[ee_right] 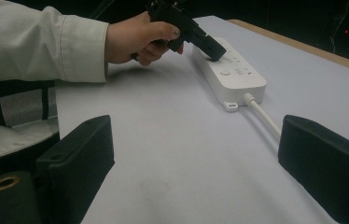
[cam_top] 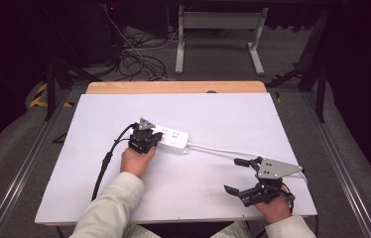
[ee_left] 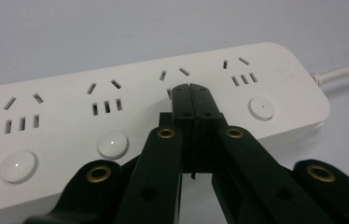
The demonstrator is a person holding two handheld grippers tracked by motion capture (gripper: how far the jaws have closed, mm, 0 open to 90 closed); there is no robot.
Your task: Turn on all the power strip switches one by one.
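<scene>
A white power strip [cam_top: 173,138] [ee_left: 130,116] [ee_right: 231,72] lies on the white table, its cord [cam_top: 218,150] [ee_right: 262,116] running right. It carries several sockets, each with a round button [ee_left: 113,144]. My left gripper [cam_top: 146,140] [ee_left: 192,93] [ee_right: 215,52] is shut with nothing between its jaws. Its closed tips rest on the strip's top face near the third socket. My right gripper [cam_top: 236,174] [ee_right: 196,158] stands open near the table's front right, apart from the strip, with nothing between its fingers.
The white table top [cam_top: 213,114] has a wooden strip [cam_top: 173,87] along its far edge. Beyond it stand a metal table frame [cam_top: 218,34] and loose cables [cam_top: 139,59] on the floor. A black cable [cam_top: 105,163] trails from the left gripper.
</scene>
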